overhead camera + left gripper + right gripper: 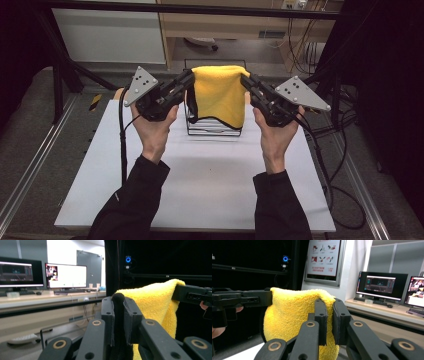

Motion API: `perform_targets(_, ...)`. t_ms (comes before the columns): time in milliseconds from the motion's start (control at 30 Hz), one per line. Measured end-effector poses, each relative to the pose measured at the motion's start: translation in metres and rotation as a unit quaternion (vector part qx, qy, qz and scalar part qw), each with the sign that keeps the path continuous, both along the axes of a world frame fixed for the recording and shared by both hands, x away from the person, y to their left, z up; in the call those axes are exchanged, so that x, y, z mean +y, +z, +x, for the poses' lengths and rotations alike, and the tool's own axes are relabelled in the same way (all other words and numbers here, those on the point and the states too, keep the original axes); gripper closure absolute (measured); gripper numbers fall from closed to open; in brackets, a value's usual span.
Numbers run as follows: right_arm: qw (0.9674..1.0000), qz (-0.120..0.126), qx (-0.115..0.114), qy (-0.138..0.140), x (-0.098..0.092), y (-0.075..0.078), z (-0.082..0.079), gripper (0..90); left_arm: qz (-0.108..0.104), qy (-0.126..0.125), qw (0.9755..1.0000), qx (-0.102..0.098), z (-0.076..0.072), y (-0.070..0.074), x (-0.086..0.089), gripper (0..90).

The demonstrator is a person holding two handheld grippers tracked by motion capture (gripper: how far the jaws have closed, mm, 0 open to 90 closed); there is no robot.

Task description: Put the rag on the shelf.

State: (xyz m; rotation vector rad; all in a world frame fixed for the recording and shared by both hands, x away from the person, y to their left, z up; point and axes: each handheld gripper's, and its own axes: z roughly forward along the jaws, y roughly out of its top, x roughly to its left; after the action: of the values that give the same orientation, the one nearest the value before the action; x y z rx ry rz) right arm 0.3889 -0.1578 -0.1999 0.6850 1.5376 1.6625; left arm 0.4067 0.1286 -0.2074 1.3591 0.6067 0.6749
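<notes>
A yellow towel (220, 95) with black edging hangs stretched between my two grippers, above a black wire rack (212, 129). My left gripper (189, 78) is shut on the towel's upper left corner. In the left gripper view the black edging sits pinched between the jaws of that gripper (118, 302), and the towel (155, 297) runs off to the right gripper (192, 295). My right gripper (245, 80) is shut on the upper right corner. Its own view shows the right gripper (328, 305) with yellow pile (289, 312) squeezed between the jaws, and the left gripper (242, 300) across from it.
The rack stands at the far middle of a white table (200, 180). Black frame bars and cables (340, 165) run along the table's right side, and a cable (122, 150) trails from the left gripper. Desks with monitors (66, 276) stand beyond.
</notes>
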Motion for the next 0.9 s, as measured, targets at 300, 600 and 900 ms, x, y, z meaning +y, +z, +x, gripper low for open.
perform_targets(300,0.9996,0.018,-0.021,-0.004,0.001,0.015,0.007,84.1,-0.011,0.007,0.9998,-0.018,0.007,0.016,-0.002,79.7)
perform_targets(600,0.9992,0.022,-0.034,-0.004,0.003,0.032,0.013,84.1,-0.012,0.011,0.9995,-0.027,0.014,0.037,-0.002,79.7)
perform_targets(900,0.9988,0.021,-0.043,-0.01,0.003,0.049,0.021,84.1,-0.009,0.02,0.999,-0.039,0.019,0.054,-0.003,79.7)
